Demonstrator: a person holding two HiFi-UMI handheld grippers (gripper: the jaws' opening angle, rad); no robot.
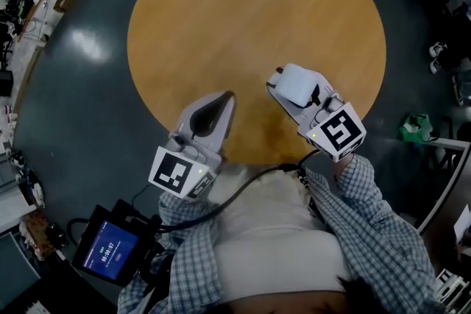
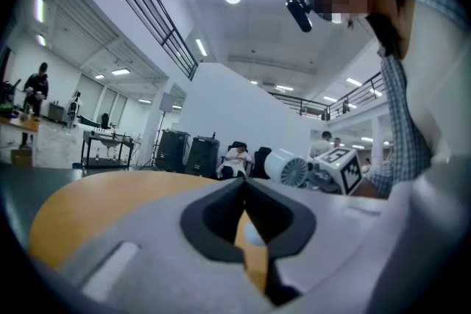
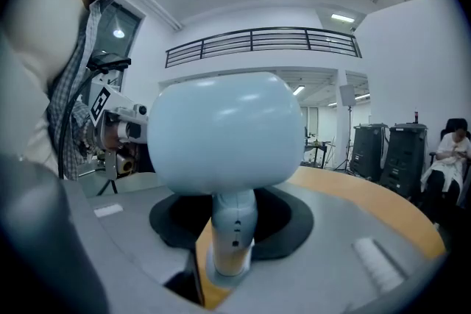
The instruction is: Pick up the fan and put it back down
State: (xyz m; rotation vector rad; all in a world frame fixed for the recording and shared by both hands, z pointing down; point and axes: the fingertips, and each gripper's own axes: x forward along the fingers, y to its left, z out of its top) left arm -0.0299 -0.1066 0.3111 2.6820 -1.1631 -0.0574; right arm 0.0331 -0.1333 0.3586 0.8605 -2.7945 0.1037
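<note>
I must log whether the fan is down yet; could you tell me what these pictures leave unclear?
Whether the fan touches the table: head view, its head covers the foot; right gripper view, jaws hide its underside.
The fan's grille: right gripper view shows only its back.
The screen's text: head view, too small.

We see the fan (image 3: 224, 132) as smooth, pale plastic with a soft sheen, and the surface (image 1: 250, 11) as matt, light wood. The left claw (image 2: 244, 187) and right claw (image 3: 234, 220) look like matt grey plastic, while the floor (image 1: 81, 92) is dark and glossy.
</note>
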